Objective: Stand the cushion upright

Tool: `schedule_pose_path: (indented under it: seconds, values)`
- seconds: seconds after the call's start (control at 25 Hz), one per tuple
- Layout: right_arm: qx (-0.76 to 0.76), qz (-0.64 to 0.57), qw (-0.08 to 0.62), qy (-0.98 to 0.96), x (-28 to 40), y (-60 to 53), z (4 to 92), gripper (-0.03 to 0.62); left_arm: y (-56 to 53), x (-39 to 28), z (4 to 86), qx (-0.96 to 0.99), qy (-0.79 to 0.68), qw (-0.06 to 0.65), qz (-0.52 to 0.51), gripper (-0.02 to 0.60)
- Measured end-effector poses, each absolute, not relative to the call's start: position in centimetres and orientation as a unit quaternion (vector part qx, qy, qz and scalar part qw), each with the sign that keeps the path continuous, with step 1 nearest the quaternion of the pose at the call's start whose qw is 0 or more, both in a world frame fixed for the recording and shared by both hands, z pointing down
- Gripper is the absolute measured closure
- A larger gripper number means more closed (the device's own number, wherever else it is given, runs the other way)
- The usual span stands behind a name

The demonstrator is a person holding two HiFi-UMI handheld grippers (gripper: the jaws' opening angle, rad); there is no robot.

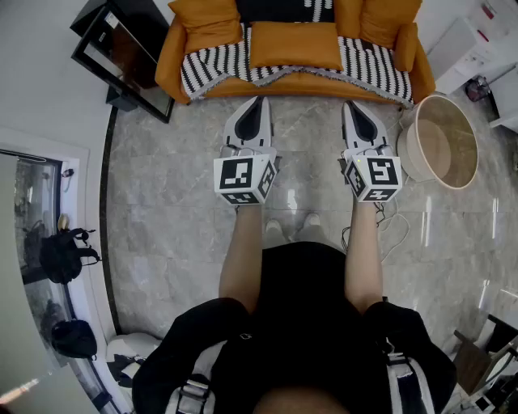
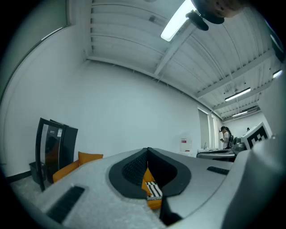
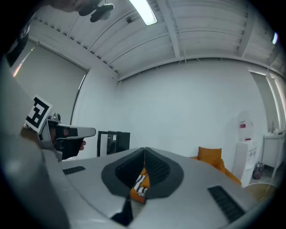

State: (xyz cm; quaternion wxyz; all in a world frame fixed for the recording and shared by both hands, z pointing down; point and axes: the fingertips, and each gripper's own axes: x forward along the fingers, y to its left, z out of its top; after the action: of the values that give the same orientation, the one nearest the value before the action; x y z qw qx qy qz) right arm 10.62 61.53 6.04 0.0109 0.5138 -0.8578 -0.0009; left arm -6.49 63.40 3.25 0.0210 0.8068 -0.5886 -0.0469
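Outstretched arms [image 1: 241, 251] hold 2 grippers short of the sofa [image 1: 299, 83].
Left gripper [image 1: 260, 103] and right gripper [image 1: 350, 107] fingers are closed, empty; cushion [image 1: 295, 44] lies flat mid-sofa. Approach stage, likely; next: open, reach, tip it up.

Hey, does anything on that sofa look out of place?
Yes. One orange cushion lies flat on the striped throw mid-seat, while the other cushions lean against the back of the sofa.
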Motion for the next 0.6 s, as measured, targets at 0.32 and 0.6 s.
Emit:
schedule_pose_path:
  seconds: [0.32, 0.6]
  values:
    - [0.514, 0.001, -0.013, -0.858, 13.7, 60.3, 5.4, 0.583, 62.4, -4.8, 3.7, 0.797, -0.602, 0.028, -0.045, 0.574]
    - [0.505, 0.002, -0.026, -0.862, 17.2, 58.6, 5.1, 0.583, 61.4, -2.3, 3.1, 0.787, -0.613, 0.026, -0.061, 0.574]
